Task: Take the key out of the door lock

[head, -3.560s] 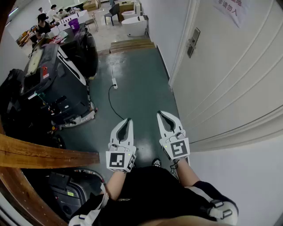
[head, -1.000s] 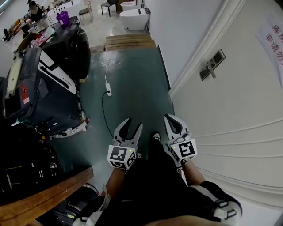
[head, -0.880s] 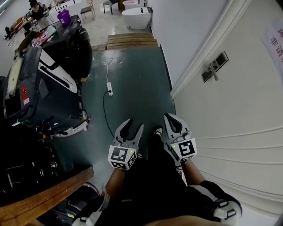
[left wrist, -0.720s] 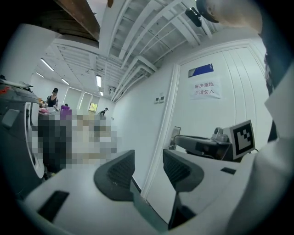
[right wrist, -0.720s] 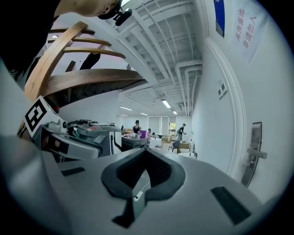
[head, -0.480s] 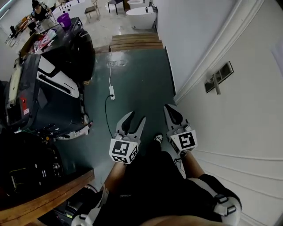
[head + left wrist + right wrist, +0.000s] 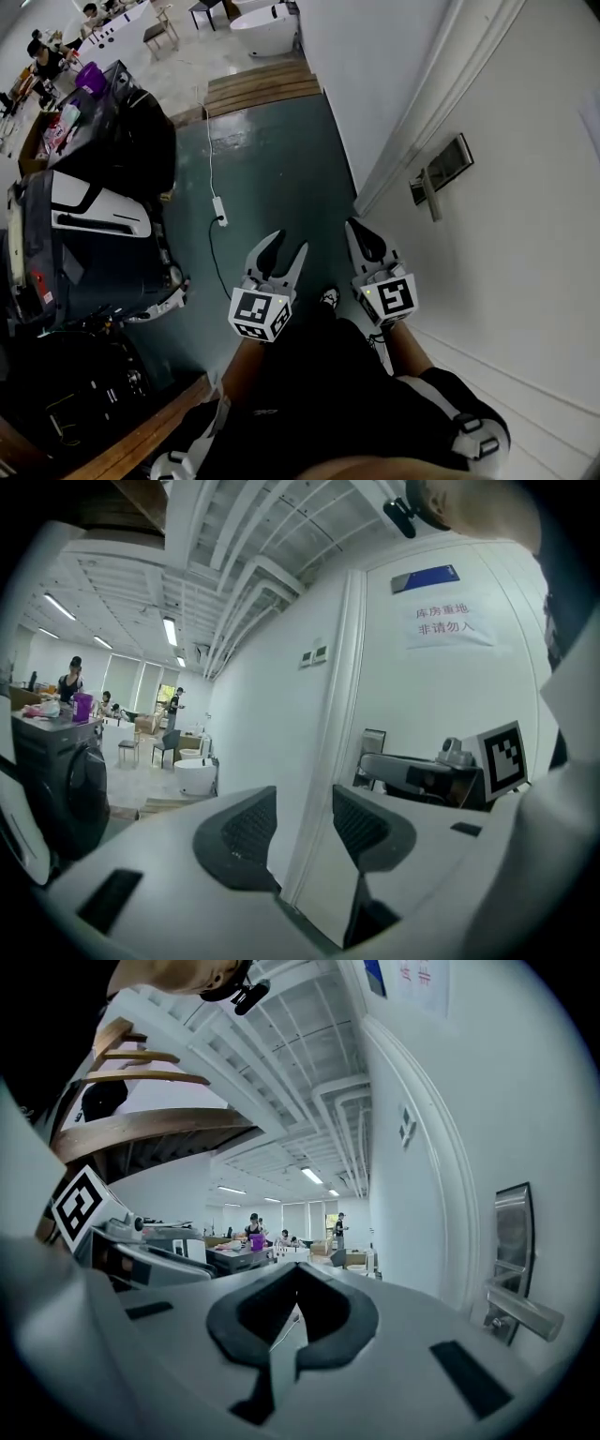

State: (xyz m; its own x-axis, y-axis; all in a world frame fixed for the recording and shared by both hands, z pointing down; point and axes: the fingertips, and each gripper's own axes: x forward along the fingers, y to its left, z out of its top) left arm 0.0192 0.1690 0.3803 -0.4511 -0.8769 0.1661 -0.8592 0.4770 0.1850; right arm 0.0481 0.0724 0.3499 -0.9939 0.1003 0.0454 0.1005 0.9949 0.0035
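Observation:
The white door (image 7: 525, 244) runs along my right. Its metal lock plate (image 7: 442, 164) with a lever handle (image 7: 429, 197) sits ahead and to the right of both grippers. I cannot make out a key in any view. My left gripper (image 7: 283, 246) is held low over the green floor, open and empty. Beside it my right gripper (image 7: 356, 227) is shut on nothing, well short of the lock. The right gripper view has the lock plate (image 7: 512, 1241) and handle (image 7: 525, 1312) at its right edge, apart from the gripper (image 7: 298, 1271). In the left gripper view the gripper (image 7: 305, 808) is open.
Dark appliances (image 7: 94, 216) line the left side. A power strip with a cable (image 7: 218, 208) lies on the floor ahead. Wooden steps (image 7: 262, 86) and a white tub (image 7: 262, 23) lie beyond. A wooden beam (image 7: 150, 441) crosses the lower left. A paper sign (image 7: 454, 621) hangs on the door.
The person has walked forward along the door, so the lock plate now looks nearer and lower in the head view. Both grippers stay in front of the body, jaws unchanged.

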